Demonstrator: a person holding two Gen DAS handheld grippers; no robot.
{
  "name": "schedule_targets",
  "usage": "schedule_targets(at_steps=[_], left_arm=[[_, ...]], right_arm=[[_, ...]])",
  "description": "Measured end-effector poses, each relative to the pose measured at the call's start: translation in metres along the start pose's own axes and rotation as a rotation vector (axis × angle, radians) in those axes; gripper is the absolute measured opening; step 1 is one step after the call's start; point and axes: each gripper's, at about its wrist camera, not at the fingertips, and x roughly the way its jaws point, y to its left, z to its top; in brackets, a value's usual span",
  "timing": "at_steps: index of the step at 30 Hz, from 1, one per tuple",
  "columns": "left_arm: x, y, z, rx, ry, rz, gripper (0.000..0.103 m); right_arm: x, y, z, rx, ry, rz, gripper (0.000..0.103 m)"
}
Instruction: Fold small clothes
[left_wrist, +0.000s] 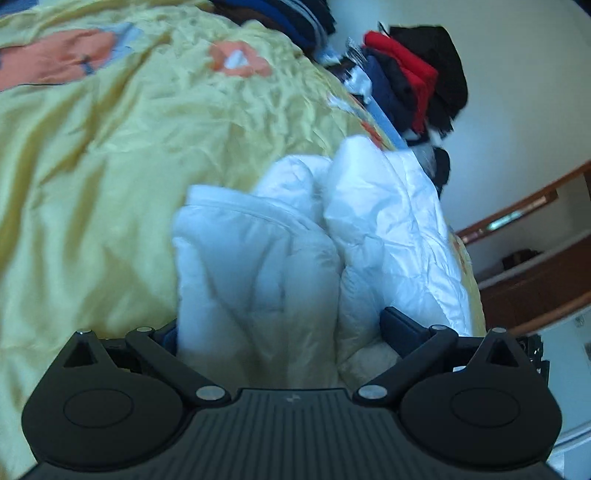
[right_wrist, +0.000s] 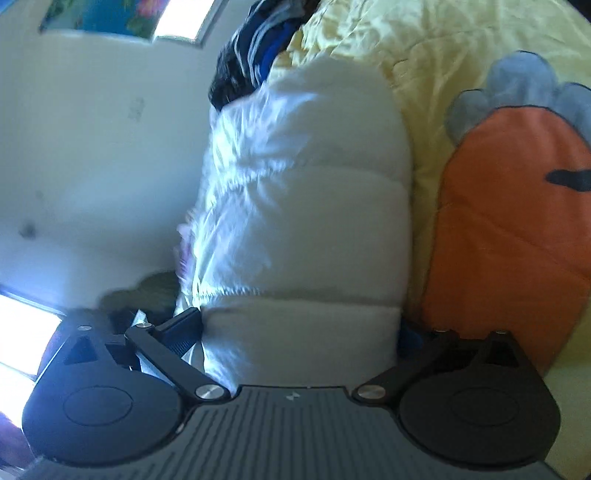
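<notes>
A white puffy quilted garment (left_wrist: 258, 258) lies bunched in padded folds on a yellow bedcover (left_wrist: 92, 166). In the left wrist view it fills the space between the fingers of my left gripper (left_wrist: 280, 325). Those jaws stand wide, and the right finger (left_wrist: 400, 326) is clear of the cloth. In the right wrist view the same white garment (right_wrist: 306, 184) runs away from my right gripper (right_wrist: 299, 321), whose jaws are spread fully to either side of it without squeezing it. The garment hides most of each gripper's inner fingertips.
The yellow bedcover (right_wrist: 424, 48) carries a large orange carrot print (right_wrist: 509, 221). A heap of dark, blue and red clothes (left_wrist: 406, 74) sits at the far edge of the bed, also seen as dark clothes (right_wrist: 251, 48). Wooden furniture (left_wrist: 535, 277) stands beyond the bed, and a pale wall (right_wrist: 92, 147) lies to the left.
</notes>
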Motion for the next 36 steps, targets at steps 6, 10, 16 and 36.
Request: schedule_targets(at_steps=[6,10,16,36], left_arm=[[-0.003,0.002,0.002,0.008,-0.012,-0.002,0.103],[-0.024,0.021,-0.007,-0.084,-0.081,-0.187,0.103],[0.003,0.001,-0.01,-0.003,-0.03,-0.077,0.103],[0.089,-0.114,-0.076,0.11,0.068,-0.029,0.102]], right_arm=[[0.006,0.015,-0.002,-0.012,0.029,-0.046,0.098],[-0.002,-0.006,-0.002,0.124,0.025,0.088,0.098],[0.004,0.004,-0.008,0.048,0.022,0.038,0.094],[-0.131,-0.002,-0.015,-0.07,-0.087,-0.186,0.061]])
